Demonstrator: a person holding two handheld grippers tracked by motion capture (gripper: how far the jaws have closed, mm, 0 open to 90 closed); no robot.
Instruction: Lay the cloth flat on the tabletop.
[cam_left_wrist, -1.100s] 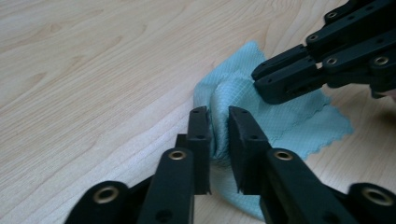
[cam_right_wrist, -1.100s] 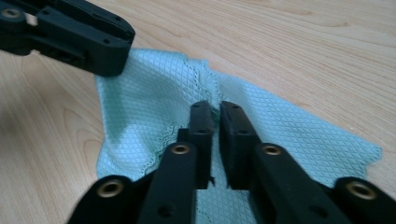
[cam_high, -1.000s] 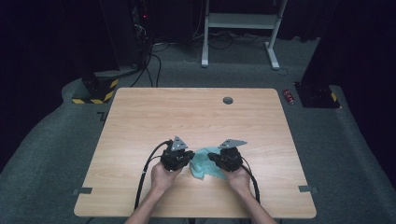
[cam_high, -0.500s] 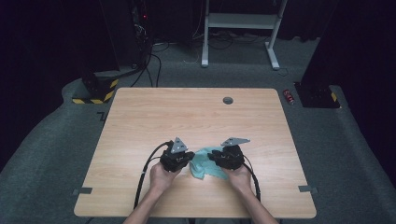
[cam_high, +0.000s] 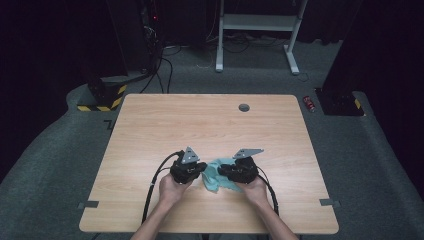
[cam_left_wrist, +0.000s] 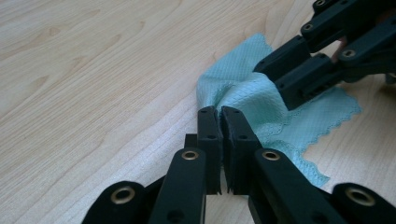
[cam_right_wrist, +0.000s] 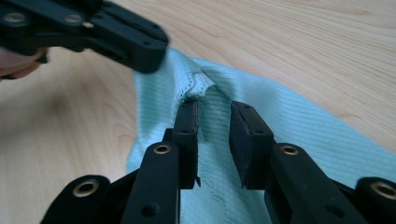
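Spanning most of the high view, the light wooden table (cam_high: 210, 130) carries a small round grommet (cam_high: 244, 107) near its far edge. Crumpled near the table's near edge, between the two hands, lies the pale turquoise cloth (cam_high: 216, 176). To its left the left gripper (cam_left_wrist: 220, 116) has its jaws pressed together, their tips at the cloth's edge, though whether any fabric is pinched between them I cannot tell. To the cloth's right the right gripper (cam_right_wrist: 214, 114) holds its jaws apart over the cloth, a raised fold lying just beyond the tips
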